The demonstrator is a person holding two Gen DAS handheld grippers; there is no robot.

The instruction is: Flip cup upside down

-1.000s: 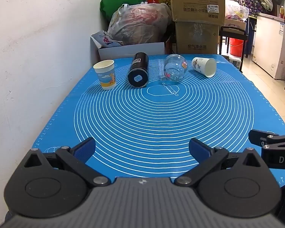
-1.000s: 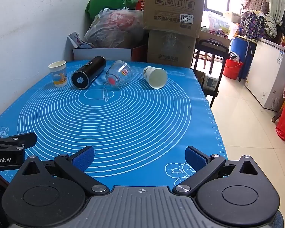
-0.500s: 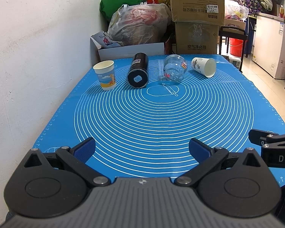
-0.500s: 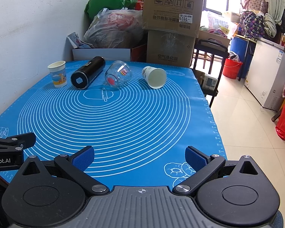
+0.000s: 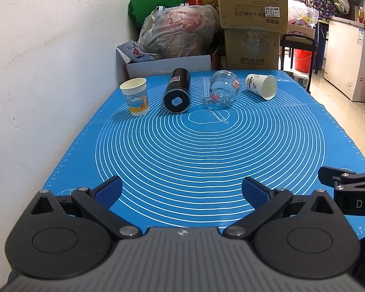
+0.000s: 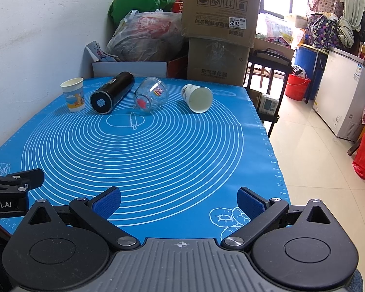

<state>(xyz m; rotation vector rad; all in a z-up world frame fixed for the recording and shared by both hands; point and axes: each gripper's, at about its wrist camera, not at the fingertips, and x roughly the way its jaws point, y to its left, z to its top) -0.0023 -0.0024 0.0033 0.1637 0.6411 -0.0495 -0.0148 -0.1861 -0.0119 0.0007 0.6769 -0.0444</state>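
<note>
**A:** At the far end of the worktop, on the blue round-lined rubber mat (image 5: 206, 150), four things sit in a row. Which one gets flipped?

**B:** I can't be sure. The white paper cup with the blue and yellow picture (image 5: 135, 96) stands up near the wall, mouth up. The other white paper cup (image 5: 261, 86) lies on its side at the right end of the row, with its mouth facing us.

**A:** Are the tools holding anything?

**B:** No. The left gripper (image 5: 181, 191) has its fingers wide apart and empty. The right gripper (image 6: 179, 199) is the same. Both are well apart from the cups, near our edge of the mat.

**A:** What could go wrong?

**B:** Paper cups are soft. I think a hard squeeze could crush one. The lying cup could roll away if a finger bumps it.

**A:** And the things in the middle?

**B:** The black round metal bottle (image 5: 177, 90) and the clear glass jar with red pictures (image 5: 223, 90) lie on their sides too. A knock could make them roll, maybe off the worktop.
</note>
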